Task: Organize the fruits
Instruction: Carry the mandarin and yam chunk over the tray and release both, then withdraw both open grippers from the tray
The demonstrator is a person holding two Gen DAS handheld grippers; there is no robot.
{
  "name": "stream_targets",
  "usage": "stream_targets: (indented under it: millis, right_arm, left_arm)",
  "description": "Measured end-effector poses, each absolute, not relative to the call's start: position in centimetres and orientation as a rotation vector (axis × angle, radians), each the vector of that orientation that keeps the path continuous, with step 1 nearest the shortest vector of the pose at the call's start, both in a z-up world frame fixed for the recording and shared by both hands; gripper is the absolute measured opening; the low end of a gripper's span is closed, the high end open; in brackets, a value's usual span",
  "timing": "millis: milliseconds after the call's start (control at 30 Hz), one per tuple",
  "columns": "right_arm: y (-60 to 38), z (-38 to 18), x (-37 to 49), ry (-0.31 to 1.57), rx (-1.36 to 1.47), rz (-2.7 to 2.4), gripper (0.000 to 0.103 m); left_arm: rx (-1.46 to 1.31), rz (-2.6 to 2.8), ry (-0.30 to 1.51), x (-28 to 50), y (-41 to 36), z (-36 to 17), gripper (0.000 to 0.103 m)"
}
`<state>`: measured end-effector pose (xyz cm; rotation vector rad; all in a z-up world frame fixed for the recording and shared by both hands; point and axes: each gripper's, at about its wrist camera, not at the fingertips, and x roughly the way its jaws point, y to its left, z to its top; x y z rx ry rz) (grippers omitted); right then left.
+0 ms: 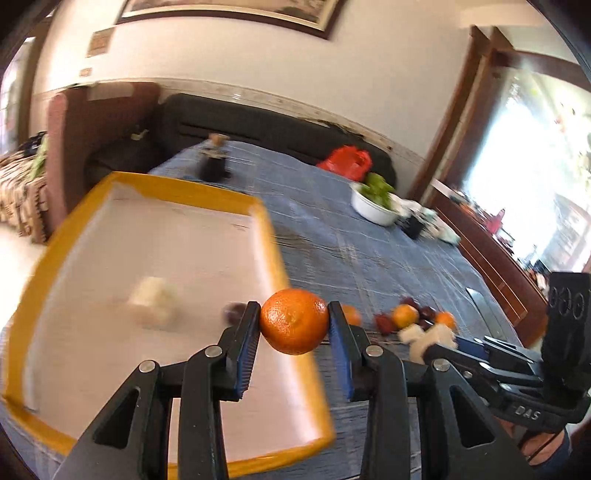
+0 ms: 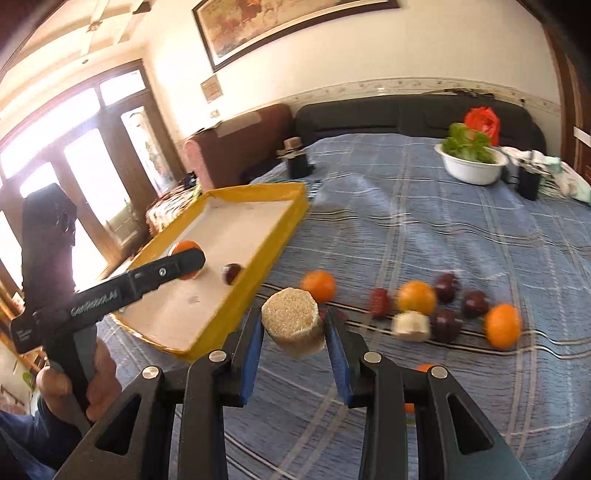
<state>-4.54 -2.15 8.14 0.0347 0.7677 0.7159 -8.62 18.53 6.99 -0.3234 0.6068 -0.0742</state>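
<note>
Fruits sat scarce in your yellow tray (image 2: 291, 216): one plum (image 2: 231, 273). Your left hand-held gripper (image 1: 294, 321) pinched an orange (image 1: 294, 321); your right hand-held gripper (image 2: 293, 328) pinched a beige cylinder (image 2: 293, 328).

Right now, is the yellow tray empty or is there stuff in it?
Not empty. The yellow tray already holds a dark plum, and the left wrist view shows a blurred pale lump lying on its white floor too.

Far ahead of the gripper: white bowl (image 2: 474, 166) of green leaves (image 2: 466, 143) on the blue checked cloth (image 2: 424, 229), red plastic bag (image 2: 482, 122) behind it on the black sofa (image 2: 369, 114). Ahead and left, a dark jar (image 2: 297, 158); framed picture (image 2: 273, 26) on the wall above.
</note>
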Motion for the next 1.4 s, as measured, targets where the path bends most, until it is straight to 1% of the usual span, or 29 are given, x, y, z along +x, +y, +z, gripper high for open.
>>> stream_targets:
  millis: [200, 467, 833, 1333, 1367, 1400]
  right_arm:
    - [2.3, 8.7, -4.9, 0.768, 0.003, 0.809, 0.038]
    - [8.4, 7.7, -4.7, 0.79, -0.068, 0.888, 0.038]
    - [12.7, 5.0, -4.1, 0.849, -0.09, 0.918, 0.038]
    - [13.3, 4.3, -3.8, 0.851, -0.109, 0.916, 0.038]
    - [13.2, 4.3, -3.8, 0.85, -0.108, 0.913, 0.039]
    - [13.1, 4.3, -3.8, 0.846, -0.105, 0.909, 0.042]
  left_arm:
    - [-0.377, 0.048, 0.626, -9.3, 24.1, 6.1, 0.035]
    - [-0.416, 0.127, 0.675, -9.6, 27.5, 4.3, 0.035]
    - [-0.434, 0.128, 0.707, -8.8, 27.6, 3.5, 0.035]
    - [-0.447, 0.122, 0.691, -8.9, 27.6, 3.6, 0.035]
    - [-0.448, 0.122, 0.69, -8.9, 27.7, 3.6, 0.035]
    - [-0.45, 0.122, 0.689, -9.0, 27.7, 3.6, 0.035]
